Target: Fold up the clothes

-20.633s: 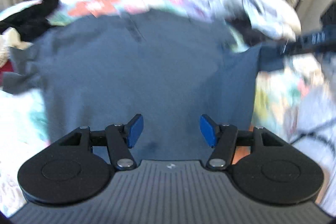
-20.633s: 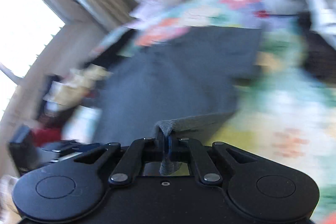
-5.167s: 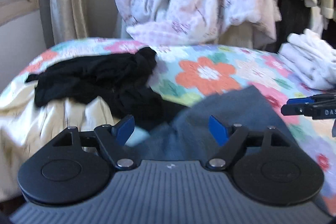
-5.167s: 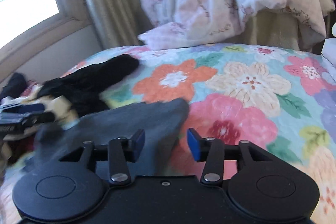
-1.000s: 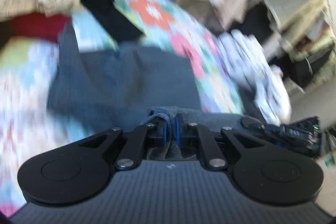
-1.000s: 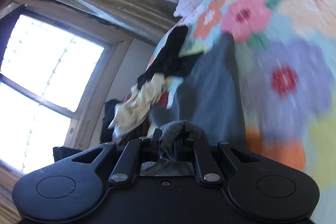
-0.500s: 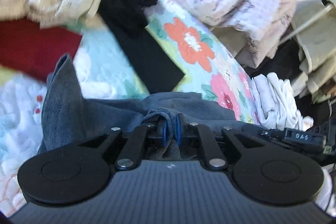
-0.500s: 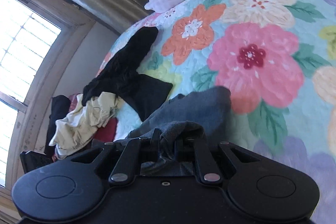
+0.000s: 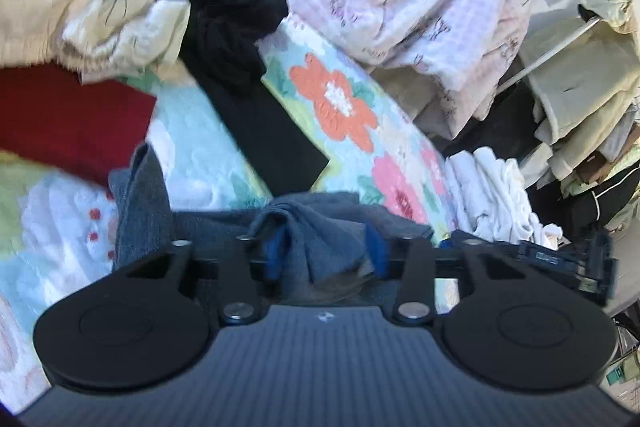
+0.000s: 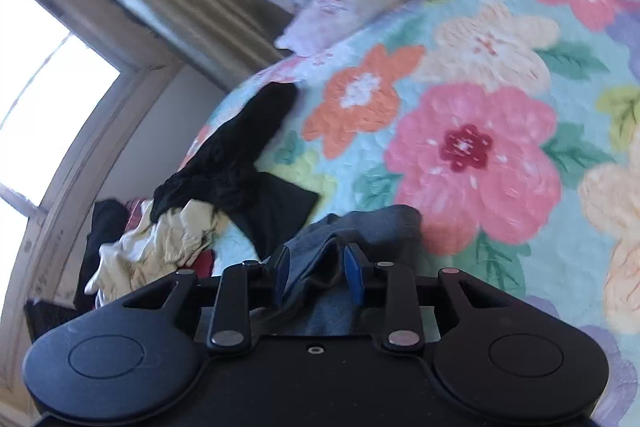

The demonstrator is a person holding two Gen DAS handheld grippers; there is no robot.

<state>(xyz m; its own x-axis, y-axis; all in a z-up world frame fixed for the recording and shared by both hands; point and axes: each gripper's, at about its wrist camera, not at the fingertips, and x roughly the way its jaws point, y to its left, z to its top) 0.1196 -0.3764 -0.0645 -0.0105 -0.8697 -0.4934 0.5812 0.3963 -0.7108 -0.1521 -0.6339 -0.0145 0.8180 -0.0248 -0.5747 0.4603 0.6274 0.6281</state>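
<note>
left gripper (image 9: 324, 253): my jaws are opening right now. A bunched corner of the grey garment (image 9: 316, 247) sits in the gap. It leans on the left blue pad, and the right pad looks clear of it. So nothing is pinched anymore, as far as I can tell.

right gripper (image 10: 316, 273): same deal, jaws opening. A fold of the same grey cloth is draped between the pads, loose and not clamped.

where the garment is: on the floral bedspread (image 9: 332, 107), right under and just ahead of both grippers. In the left view a flap also runs up and off to the left.

long axis: looks like it runs side to side across my left view, roughly from one gripper to the other. The right gripper's body peeks in at the far right of that view, near the same edge of cloth.

which hand is nearer: honestly a tie, both are right on top of it, one at each end of the near edge.

what the next move turns on: my guess is this fold just got laid down. Backing both hands straight off without dragging the cloth is the thing to watch.

neighbours: a black garment (image 9: 224, 39) lies just beyond the grey one. A red cloth (image 9: 68, 123) is off to the left, and a white pile (image 9: 492, 195) to the right. All are apart from my pads.
</note>
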